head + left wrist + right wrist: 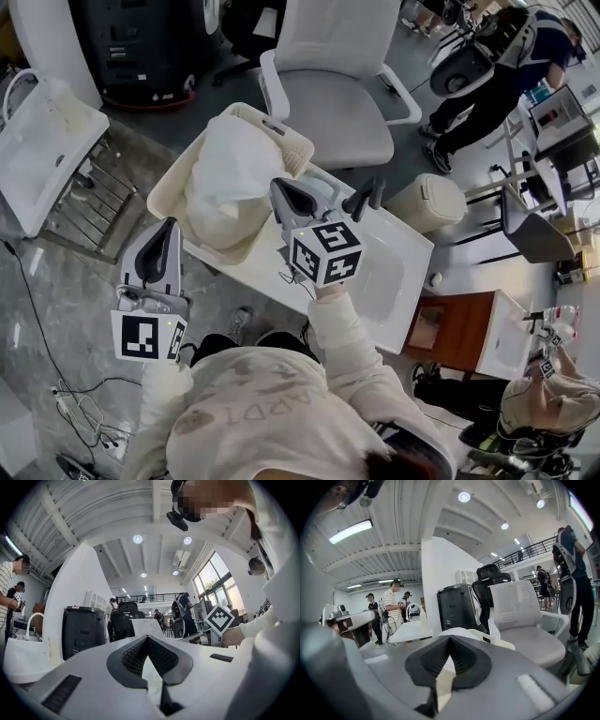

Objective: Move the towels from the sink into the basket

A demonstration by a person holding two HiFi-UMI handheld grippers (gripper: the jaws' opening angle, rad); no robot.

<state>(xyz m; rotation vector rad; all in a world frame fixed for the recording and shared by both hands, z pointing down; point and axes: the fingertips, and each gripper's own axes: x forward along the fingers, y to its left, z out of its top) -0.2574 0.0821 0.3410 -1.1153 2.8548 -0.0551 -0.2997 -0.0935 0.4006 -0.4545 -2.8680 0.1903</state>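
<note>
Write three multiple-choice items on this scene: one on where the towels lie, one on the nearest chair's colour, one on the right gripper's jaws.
1. Where is the pile of white towels?
A in the basket
B in a drawer
C on a shelf
2. What colour is the office chair just beyond the basket?
A black
B white
C red
3. How do the right gripper's jaws stand?
A wide apart
B closed on a towel
C together, nothing between them

Key: 1 A, the towels heap up inside the basket's rim. 2 B, its seat and back are white. 3 C, the right gripper view shows the tips meeting, empty.
</note>
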